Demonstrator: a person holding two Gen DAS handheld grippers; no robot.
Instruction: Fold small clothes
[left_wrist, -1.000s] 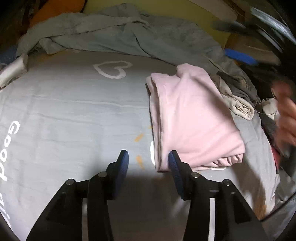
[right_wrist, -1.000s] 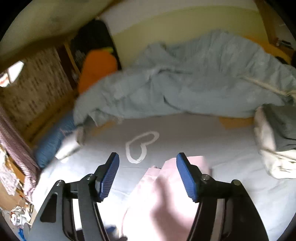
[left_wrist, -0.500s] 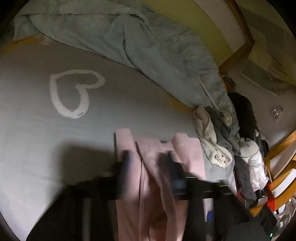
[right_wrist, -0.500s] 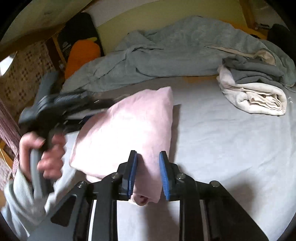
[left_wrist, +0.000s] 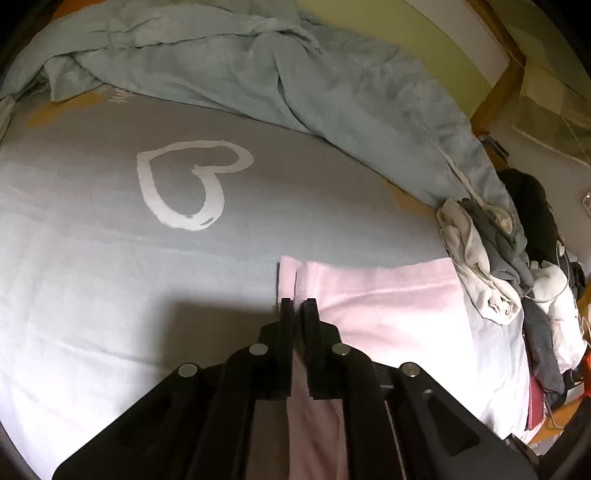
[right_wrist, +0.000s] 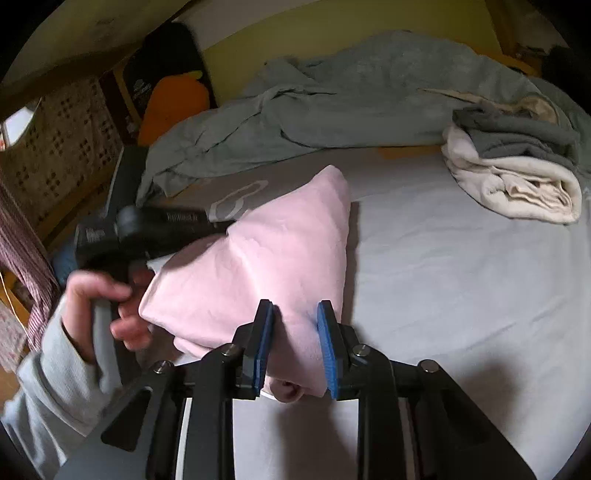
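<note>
Pink garment (left_wrist: 391, 306), one, folded on the grey sheet (left_wrist: 110, 258) near its right edge. Left view: left gripper (left_wrist: 298, 307) now clenched on the garment's near-left corner, loose a second ago. One heart print (left_wrist: 184, 184), one blanket (left_wrist: 295, 74), one clothes pile (left_wrist: 487, 266).

Right view: right gripper (right_wrist: 295, 317) now nipping a thick fold of the garment (right_wrist: 258, 266), spread wide before. Left hand (right_wrist: 99, 310) beside it. Both ends caught, so ready for lifting or another fold.

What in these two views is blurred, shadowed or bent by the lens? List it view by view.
Left wrist: the left gripper casts a dark shadow on the grey sheet; the pink garment glares pale; the edges curve and darken. Right wrist: the hand is motion-blurred; the right gripper is sharp, with a shadow to its right.
</note>
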